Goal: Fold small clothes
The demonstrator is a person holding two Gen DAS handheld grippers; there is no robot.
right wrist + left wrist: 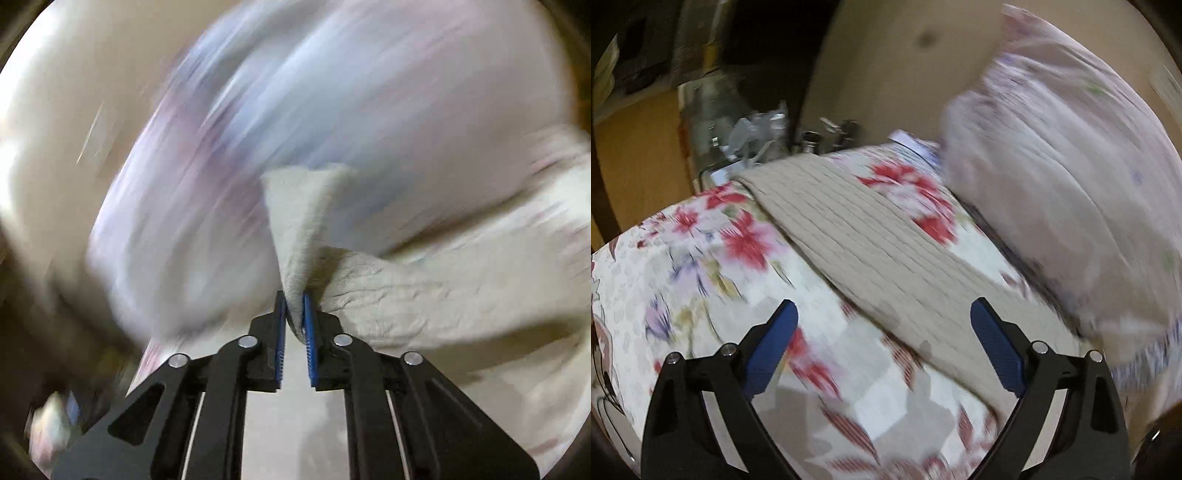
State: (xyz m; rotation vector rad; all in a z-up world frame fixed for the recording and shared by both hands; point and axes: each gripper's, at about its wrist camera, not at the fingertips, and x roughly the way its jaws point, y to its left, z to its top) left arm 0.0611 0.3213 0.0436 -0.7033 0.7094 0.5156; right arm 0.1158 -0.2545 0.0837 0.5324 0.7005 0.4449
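On the floral bed [701,258], right tool [294,314] is clamped on the beige knit garment's [849,236] corner mid-fold, left tool [882,332] spread empty, probably needs the 12 o'clock edge next.

Floral-sheeted bed [713,258], ribbed beige cloth [857,236] spread across it, pale floral pillow [1052,177] alongside.
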